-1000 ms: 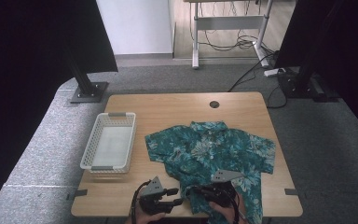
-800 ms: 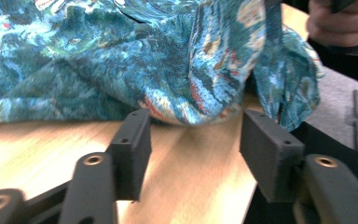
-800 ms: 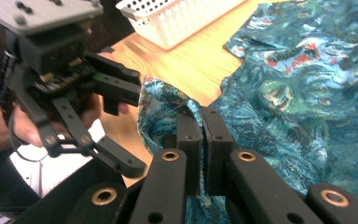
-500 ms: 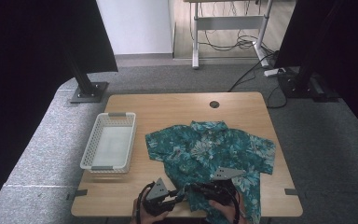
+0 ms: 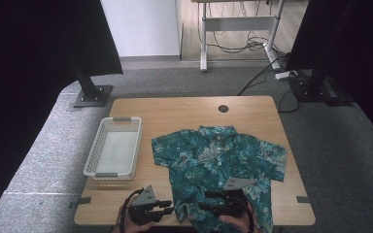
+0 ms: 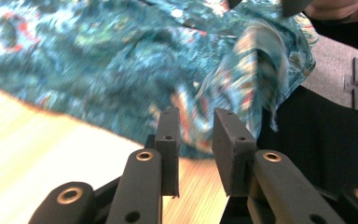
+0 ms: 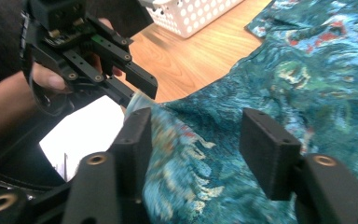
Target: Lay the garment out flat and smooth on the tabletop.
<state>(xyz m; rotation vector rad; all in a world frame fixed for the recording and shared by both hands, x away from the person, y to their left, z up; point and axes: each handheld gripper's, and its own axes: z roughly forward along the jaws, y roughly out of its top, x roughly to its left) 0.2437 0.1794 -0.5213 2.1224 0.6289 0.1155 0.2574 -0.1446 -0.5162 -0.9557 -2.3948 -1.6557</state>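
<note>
Teal shirt (image 5: 218,160) btwn both open, empty grippers, left (image 5: 167,208) & right (image 5: 209,201); white basket (image 5: 112,153) beside, nothing blocking.

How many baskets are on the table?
1. The white basket stands at the table's left side, beside the floral shirt.

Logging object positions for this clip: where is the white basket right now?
In the high view the white basket sits on the table's left side, just left of the teal shirt, beyond the left gripper.
</note>
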